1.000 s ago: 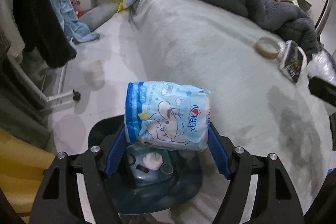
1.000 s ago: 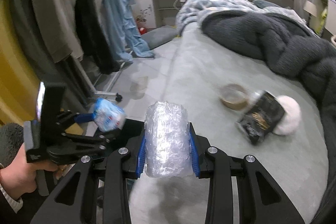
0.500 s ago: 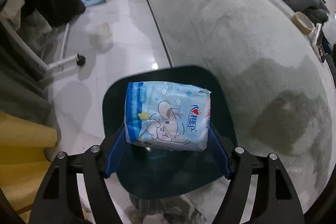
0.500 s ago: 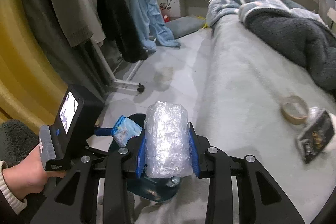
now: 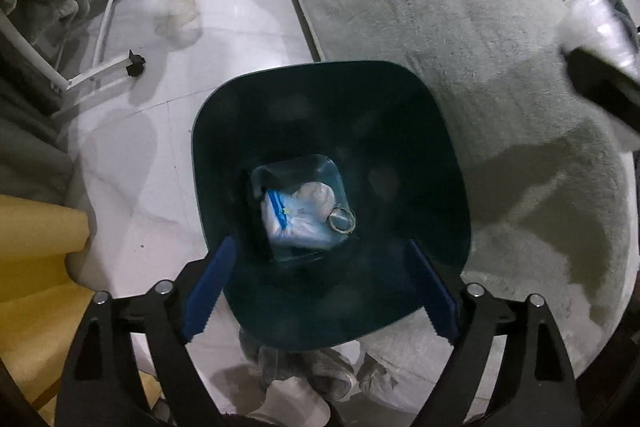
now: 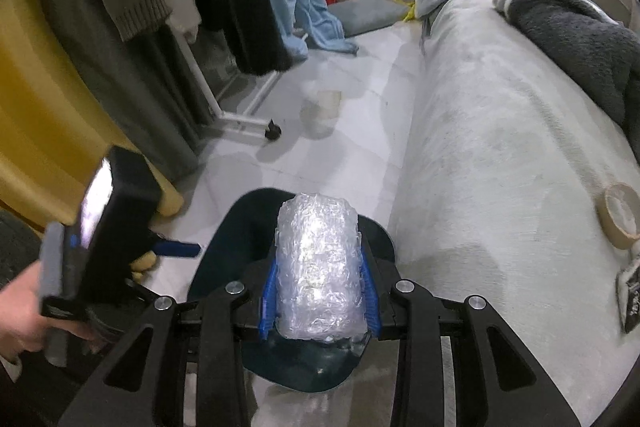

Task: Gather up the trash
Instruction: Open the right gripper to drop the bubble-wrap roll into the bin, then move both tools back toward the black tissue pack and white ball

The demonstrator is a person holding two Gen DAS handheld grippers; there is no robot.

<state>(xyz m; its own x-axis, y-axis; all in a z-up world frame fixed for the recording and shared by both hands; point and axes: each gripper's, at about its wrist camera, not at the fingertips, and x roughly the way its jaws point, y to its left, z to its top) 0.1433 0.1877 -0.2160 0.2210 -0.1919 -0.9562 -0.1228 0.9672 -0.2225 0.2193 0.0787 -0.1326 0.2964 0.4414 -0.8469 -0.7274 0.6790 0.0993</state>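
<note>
A dark teal trash bin (image 5: 420, 155) stands on the floor against the bed. The blue tissue pack (image 5: 296, 223) lies at its bottom beside a crumpled white wad and a small metal ring. My left gripper (image 5: 320, 287) is open and empty right above the bin's mouth. My right gripper (image 6: 318, 267) is shut on a roll of clear bubble wrap (image 6: 318, 267) and holds it over the bin's rim (image 6: 384, 239). The left gripper and the hand holding it show in the right wrist view (image 6: 176, 249).
A grey plush bed (image 6: 500, 155) runs along the right, with a tape roll (image 6: 620, 221) and a black packet (image 6: 634, 299) on it. A clothes rack foot with a caster (image 6: 272, 131) stands on the white floor. Yellow fabric (image 5: 36, 267) lies at the left.
My left gripper has opened and the tissue pack has dropped into the bin. My right gripper has moved toward the bin with the bubble wrap still in it.
</note>
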